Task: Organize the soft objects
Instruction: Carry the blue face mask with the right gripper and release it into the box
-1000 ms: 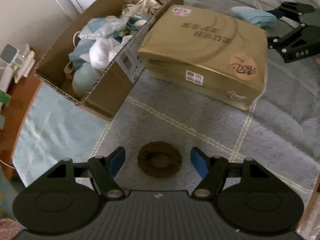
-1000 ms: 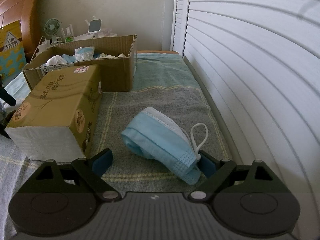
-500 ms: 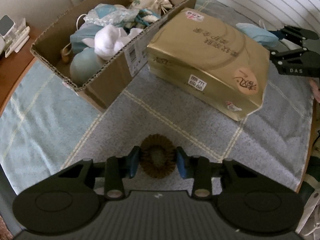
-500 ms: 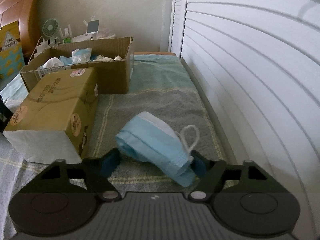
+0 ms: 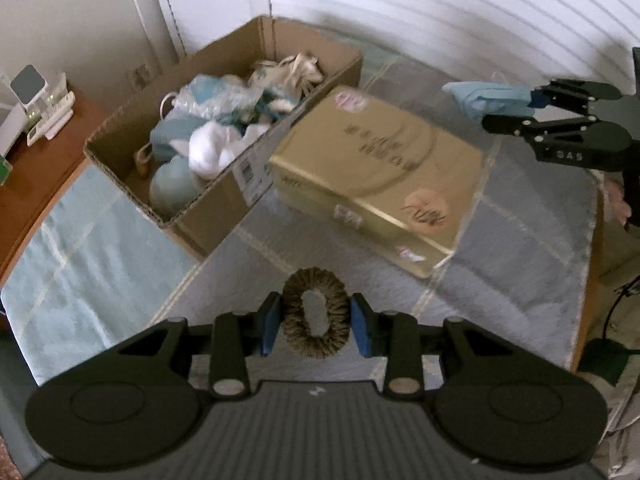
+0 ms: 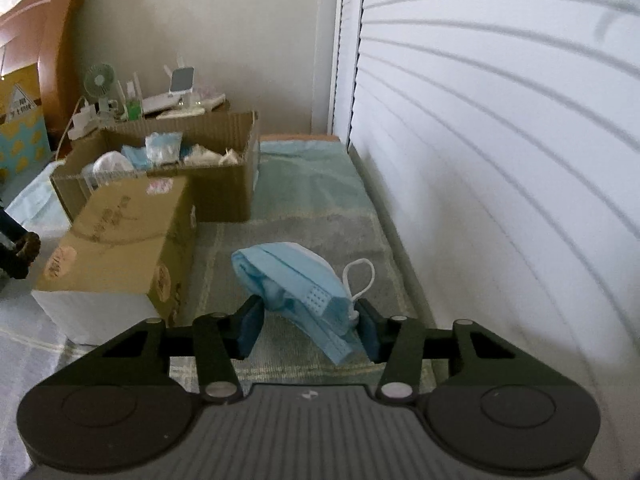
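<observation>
Brown fuzzy scrunchie (image 5: 315,312) sits squeezed between the blue fingers (image 5: 269,323) of the left gripper (image 5: 316,326), clenched on both sides of the ring & clear of the grey checked blanket (image 5: 520,280) below. Over by the slatted shutter (image 6: 500,140), the right gripper (image 6: 310,330) is closing on a folded blue face mask (image 6: 296,284); mask lies between the fingers, right pad against its edge & ear loop, left pad not clearly touching yet.

Judgement: both pieces look bound for the open cardboard box (image 5: 120,136). To do it well, let the right fingers finish closing on the mask's folded body, not the loop alone, before lifting further; thin fabric could slip or unfold. Keep the scrunchie pinched as is, carry it over the box rim w/ clearance, release only above the pile.

Box already holds a heap of soft things: white fluffy item (image 5: 212,148), pale teal cloth, crinkly packet, cream drawstring pouch (image 5: 296,70). Gold wrapped package (image 5: 380,176) stands closed just beside the box, touching its long wall; contents not visible. Nightstand (image 6: 168,104) behind carries a small fan & chargers.
</observation>
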Demonstrator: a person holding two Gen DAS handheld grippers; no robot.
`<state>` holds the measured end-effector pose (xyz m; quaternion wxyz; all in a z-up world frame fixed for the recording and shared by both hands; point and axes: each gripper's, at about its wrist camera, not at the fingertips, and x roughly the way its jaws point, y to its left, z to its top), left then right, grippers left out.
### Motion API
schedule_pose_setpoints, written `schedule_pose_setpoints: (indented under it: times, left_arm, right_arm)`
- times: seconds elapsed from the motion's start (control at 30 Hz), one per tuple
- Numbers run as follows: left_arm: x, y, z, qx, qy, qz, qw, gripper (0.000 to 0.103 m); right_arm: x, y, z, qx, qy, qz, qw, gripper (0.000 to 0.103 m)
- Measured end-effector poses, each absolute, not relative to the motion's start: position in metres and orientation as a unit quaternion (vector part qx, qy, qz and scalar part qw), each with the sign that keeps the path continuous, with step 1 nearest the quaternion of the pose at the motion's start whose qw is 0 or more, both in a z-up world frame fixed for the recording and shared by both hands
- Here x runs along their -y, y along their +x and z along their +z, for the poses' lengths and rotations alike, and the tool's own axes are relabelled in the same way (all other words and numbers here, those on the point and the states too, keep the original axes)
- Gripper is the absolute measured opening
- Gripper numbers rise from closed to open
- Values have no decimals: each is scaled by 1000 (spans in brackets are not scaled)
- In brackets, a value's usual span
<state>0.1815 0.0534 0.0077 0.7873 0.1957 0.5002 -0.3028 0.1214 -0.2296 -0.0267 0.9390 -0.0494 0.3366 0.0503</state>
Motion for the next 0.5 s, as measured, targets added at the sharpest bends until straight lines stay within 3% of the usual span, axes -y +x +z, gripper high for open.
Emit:
schedule_pose_setpoints:
  times: [0.5]
  left_arm:
    - [-50,167,30,-453,173,-306,819,36]
  right_arm:
    - [191,157,36,-262,-78,118,955,55]
